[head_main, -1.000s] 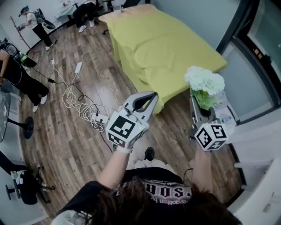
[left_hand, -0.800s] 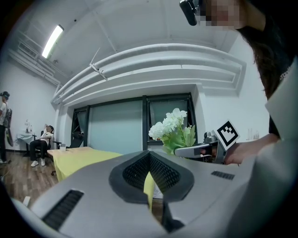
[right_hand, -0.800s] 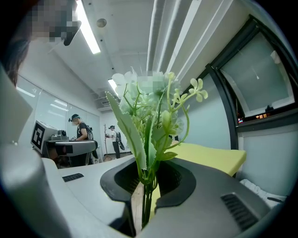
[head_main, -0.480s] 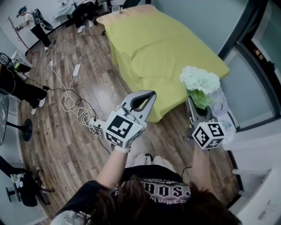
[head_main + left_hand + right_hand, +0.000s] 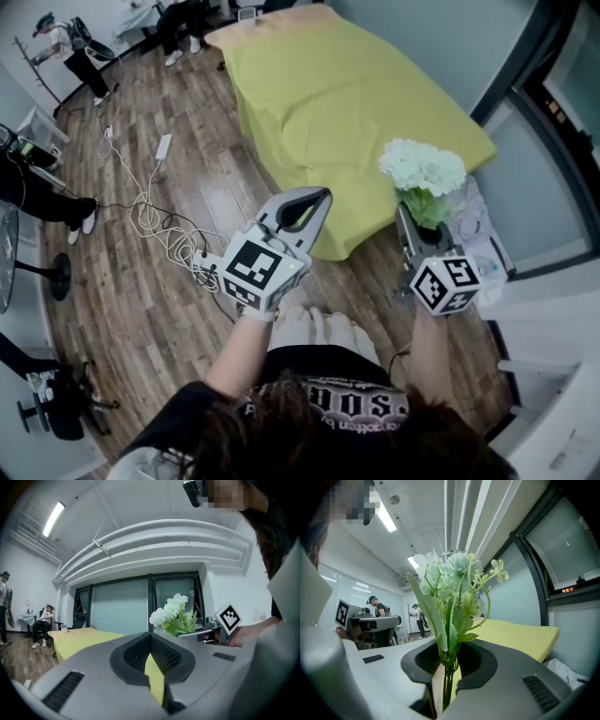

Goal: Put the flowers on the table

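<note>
- Standing short of the tabletop [image 5: 347,94], the person has both arms raised ahead of the chest. Its yellow cloth is bare near the front edge, so I judge there is room to set something down.
- Wooden floor [image 5: 141,309] lies between the person and the tabletop. The cables [image 5: 159,220] sit off to the left, apparently clear of the way forward.
- Right forearm [image 5: 424,361] is bent upward and held close to the body, with the wrist cocked so its gripper points up and forward. This pose looks chosen to carry the load upright.
- Left forearm [image 5: 242,352] reaches forward and slightly inward, about level with the right.
- Left gripper [image 5: 309,204] has its jaw tips together and nothing between them. Only a sliver of yellow cloth shows through the slit below the tips. Judged idle, and free to steady the load if needed.
- Right gripper [image 5: 412,230] is clamped on the load low down.
- Flowers [image 5: 424,169], white heads with green leaves, are in the air near the tabletop's near right corner and not yet resting on it.
- Stems [image 5: 447,681] are thin and green and pinched between the pads. The low grip leaves the heads free, but the bunch looks top-heavy and may pivot if tilted.
</note>
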Tool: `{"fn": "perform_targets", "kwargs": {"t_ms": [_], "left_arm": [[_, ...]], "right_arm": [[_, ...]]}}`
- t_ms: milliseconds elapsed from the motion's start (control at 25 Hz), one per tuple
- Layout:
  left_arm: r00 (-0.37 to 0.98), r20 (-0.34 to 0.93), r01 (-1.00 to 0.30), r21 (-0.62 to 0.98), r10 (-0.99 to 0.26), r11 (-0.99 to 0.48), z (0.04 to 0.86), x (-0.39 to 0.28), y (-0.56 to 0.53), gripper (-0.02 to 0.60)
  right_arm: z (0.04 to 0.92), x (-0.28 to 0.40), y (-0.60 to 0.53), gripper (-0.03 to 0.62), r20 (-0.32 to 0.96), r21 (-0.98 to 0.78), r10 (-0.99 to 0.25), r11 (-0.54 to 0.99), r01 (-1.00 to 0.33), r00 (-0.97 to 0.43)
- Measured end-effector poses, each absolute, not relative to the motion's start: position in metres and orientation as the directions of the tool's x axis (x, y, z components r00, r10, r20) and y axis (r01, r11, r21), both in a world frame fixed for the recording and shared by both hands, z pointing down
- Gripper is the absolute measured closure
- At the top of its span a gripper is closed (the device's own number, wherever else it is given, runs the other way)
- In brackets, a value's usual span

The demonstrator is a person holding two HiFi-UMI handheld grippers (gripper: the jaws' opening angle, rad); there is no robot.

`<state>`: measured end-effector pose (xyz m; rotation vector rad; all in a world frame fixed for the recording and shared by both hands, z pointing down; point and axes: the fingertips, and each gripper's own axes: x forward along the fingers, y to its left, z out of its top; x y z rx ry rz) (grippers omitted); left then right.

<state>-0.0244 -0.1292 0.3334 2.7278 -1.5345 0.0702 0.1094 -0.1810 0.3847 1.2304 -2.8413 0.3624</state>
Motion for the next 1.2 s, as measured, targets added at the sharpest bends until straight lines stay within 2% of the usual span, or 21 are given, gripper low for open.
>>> {"fn": "perform_targets", "kwargs": {"t_ms": [840, 1200], "left_arm": [[0.628, 0.045, -0.778, 0.002, -0.777, -0.628, 0.338, -0.078, -0.233, 0.583], [0.704, 0.046, -0.709, 0.005, -0.708, -0.705, 0.338, -0.095, -0.287, 0.583]], "right_arm": [[0.4, 0.059, -0.261, 0.51, 0.166, -0.185, -0.75, 0.614, -0.767, -0.641], [0.406, 0.048, -0.301, 0.51, 0.2, -0.163, -0.8, 0.543, -0.824, -0.566]]}}
